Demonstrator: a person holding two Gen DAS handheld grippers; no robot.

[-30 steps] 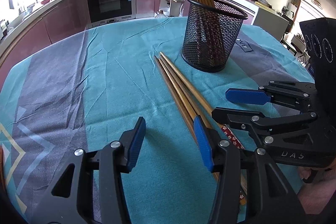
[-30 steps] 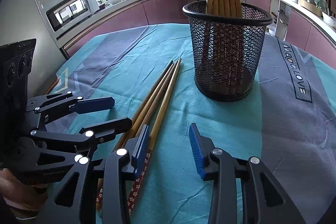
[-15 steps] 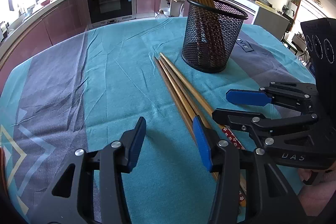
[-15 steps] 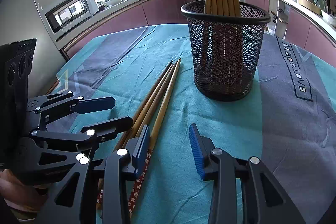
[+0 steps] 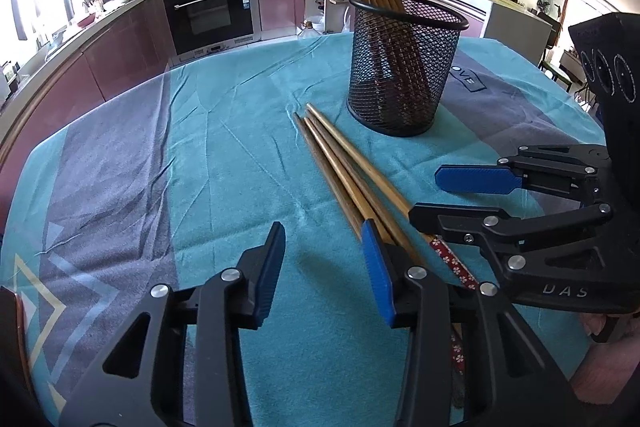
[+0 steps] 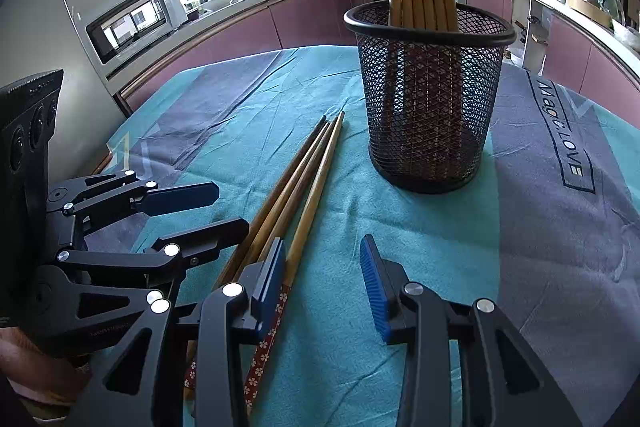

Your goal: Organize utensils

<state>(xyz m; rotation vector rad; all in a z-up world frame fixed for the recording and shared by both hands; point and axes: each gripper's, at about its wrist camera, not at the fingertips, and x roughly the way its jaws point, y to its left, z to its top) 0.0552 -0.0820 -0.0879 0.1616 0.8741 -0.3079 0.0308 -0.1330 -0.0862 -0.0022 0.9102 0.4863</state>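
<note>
Three wooden chopsticks point(image 5: 344, 171) with red flowered ends lie side by side on the teal cloth; they also show in the right wrist view point(image 6: 304, 179). A black mesh holder point(image 5: 404, 67) stands upright beyond them with several chopsticks in it; it also shows in the right wrist view point(image 6: 430, 99). My left gripper point(image 5: 324, 259) is open and empty, low over the cloth, its right finger beside the chopsticks. My right gripper point(image 6: 322, 271) is open and empty, its left finger over the chopsticks' near ends. Each gripper shows in the other's view: the right point(image 5: 452, 199), the left point(image 6: 224, 207).
The table is covered by a teal and grey cloth point(image 5: 200, 147) with printed lettering point(image 6: 564, 135) on the right. Kitchen counters, an oven point(image 5: 208, 15) and a microwave point(image 6: 132, 19) stand beyond the table edge.
Both grippers have shifted very slightly; the views are almost the same. The chopsticks and holder have not moved.
</note>
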